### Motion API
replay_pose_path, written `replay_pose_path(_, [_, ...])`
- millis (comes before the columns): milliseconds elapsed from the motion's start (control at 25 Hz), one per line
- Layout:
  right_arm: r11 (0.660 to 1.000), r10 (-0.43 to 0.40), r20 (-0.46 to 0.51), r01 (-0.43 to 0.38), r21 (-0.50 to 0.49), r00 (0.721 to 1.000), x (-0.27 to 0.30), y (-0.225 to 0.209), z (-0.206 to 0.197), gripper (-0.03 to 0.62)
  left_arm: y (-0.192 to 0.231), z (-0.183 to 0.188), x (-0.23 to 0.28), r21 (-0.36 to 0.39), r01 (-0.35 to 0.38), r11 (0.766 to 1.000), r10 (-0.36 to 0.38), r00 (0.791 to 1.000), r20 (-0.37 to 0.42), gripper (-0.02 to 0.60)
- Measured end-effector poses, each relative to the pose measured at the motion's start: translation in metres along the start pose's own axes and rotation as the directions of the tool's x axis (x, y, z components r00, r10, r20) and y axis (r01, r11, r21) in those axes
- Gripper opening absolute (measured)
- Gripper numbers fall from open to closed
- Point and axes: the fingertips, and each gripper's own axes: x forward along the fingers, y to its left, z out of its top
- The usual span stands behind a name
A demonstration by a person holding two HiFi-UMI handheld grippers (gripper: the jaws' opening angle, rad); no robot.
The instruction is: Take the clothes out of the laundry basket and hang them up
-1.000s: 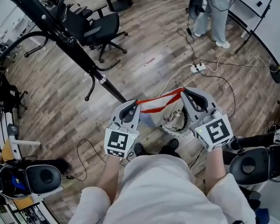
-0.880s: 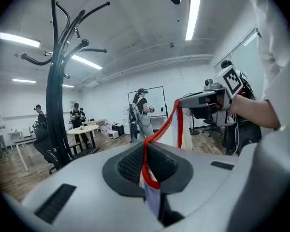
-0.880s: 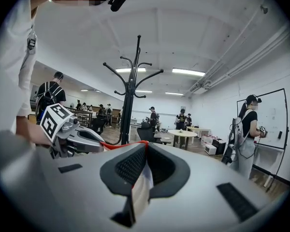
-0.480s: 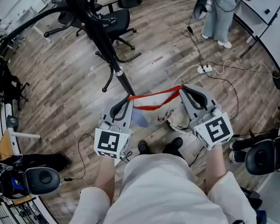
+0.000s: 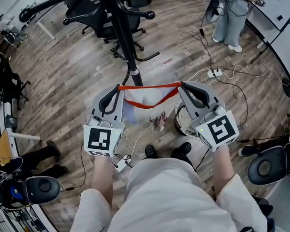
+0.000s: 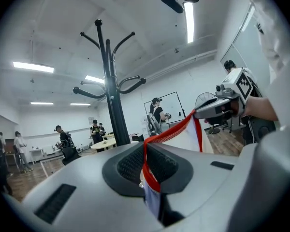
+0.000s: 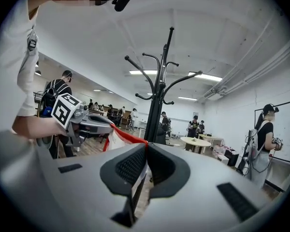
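I count 1 garment out of the basket and 0 hung so far. My left claw (image 5: 119, 88) is clamped on 1 end of the garment's red band and my right claw (image 5: 181, 85) is clamped on the other end. The white, red-trimmed garment (image 5: 146, 96) therefore hangs stretched between them in the air, just on my side of the coat stand (image 5: 127, 37), close to its pole. In both gripper views the stand's hooks look bare. The laundry basket (image 5: 178, 124) sits on the floor, also on my side of the stand and partly under my right claw, and I cannot tell what is left inside it. As I judge it, the hanging itself is not yet done: the band has to go over 1 of the stand's hooks, both claws have to let go, and then the basket needs checking for more clothes.
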Motion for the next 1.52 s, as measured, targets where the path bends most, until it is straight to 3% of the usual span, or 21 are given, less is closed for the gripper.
replay_pose_path(360, [1.000,-0.014,-0.013,0.014,0.011,1.000,0.033,0.014,-0.001,0.017,0.035,-0.013,0.004,0.078,-0.002,0.997,0.004,1.000,-0.024,0.031])
replay_pose_path(840, [0.999,-0.041,-0.084,0.042,0.016,0.996,0.071,0.033,-0.027,0.018,0.074,-0.053,0.021,0.079,0.006,0.997,-0.002,0.999,-0.050,0.031])
replay_pose_path(1520, [0.993,-0.117,-0.160,0.118,-0.005,0.980,0.115,0.008,-0.048,0.017,0.102,-0.096,0.071,0.084,0.052,0.995,-0.042,0.993,-0.110,0.031])
